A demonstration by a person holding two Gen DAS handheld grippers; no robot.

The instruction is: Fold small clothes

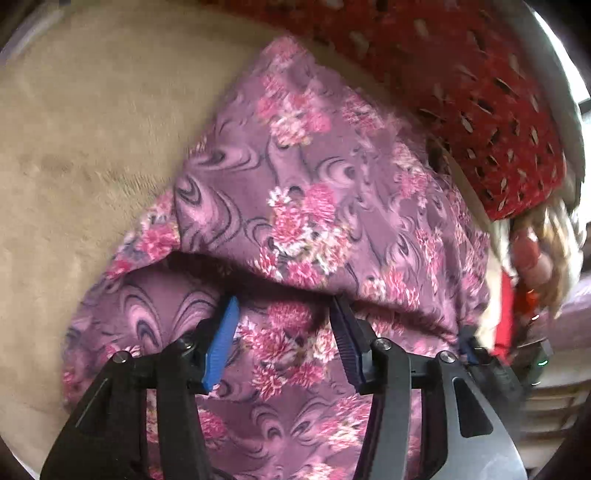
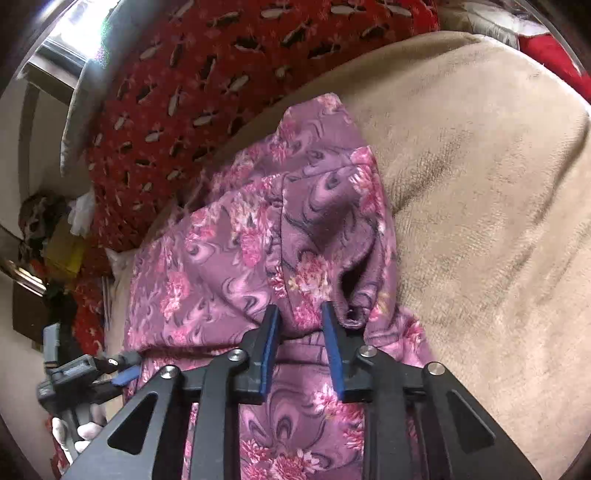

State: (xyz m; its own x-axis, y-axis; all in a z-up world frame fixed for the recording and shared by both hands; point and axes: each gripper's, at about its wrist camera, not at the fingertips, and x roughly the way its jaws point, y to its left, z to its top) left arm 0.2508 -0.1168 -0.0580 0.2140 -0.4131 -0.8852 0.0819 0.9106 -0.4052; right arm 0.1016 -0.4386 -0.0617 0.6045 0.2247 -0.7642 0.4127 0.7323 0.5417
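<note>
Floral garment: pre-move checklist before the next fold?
1. Purple floral garment lies on the beige blanket: ok.
2. Folded edge flat: not ok; the cloth bunches ahead of the right hand-held gripper.
3. Left hand-held gripper clear of cloth: ok; pads apart, nothing pinched.
4. Right hand-held gripper's hold: cannot tell; cloth sits between the pads, contact is unclear.
5. Red patterned fabric clear of the garment: cannot tell; it lies close behind.

beige plush blanket covers surface; red patterned cloth at 11 o'clock, bright window beyond.
</note>
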